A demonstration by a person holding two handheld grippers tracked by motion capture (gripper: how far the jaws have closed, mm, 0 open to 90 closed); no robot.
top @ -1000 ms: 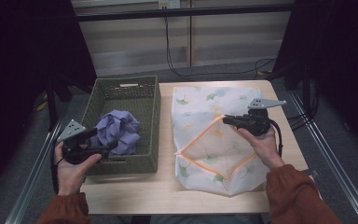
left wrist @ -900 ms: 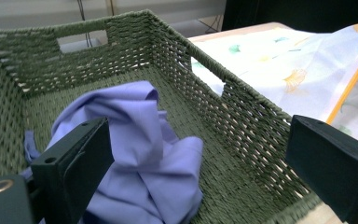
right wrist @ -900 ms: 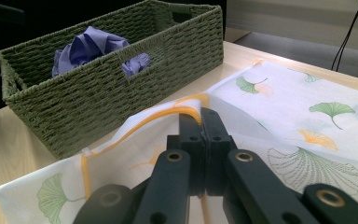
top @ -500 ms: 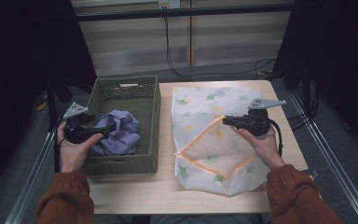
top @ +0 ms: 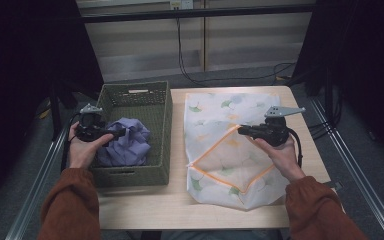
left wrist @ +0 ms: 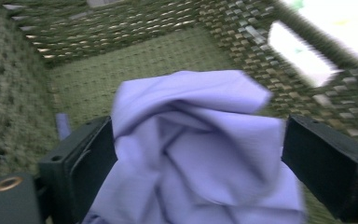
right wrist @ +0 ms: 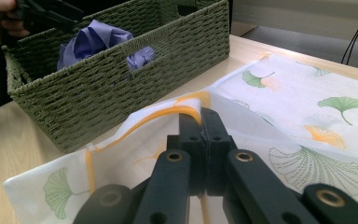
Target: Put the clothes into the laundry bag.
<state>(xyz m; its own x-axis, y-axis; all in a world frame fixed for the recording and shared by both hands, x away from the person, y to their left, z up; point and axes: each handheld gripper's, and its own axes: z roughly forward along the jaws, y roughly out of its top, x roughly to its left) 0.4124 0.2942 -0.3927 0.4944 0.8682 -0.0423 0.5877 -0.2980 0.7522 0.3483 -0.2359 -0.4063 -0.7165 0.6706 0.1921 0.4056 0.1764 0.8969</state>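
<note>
- Wooden table carried a green basket on the left.
- Left gripper stood apart around purple cloth inside it.
- Right gripper was clamped on the leaf-print bag's orange rim.

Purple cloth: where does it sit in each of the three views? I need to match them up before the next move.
High view: the purple cloth lies left of centre, in the near half of the green basket.
Left gripper view: it takes up the centre and bottom, between the two open jaws.
Right gripper view: upper left, showing above the rim.
Shared landmark: the green basket's woven wall.
</note>
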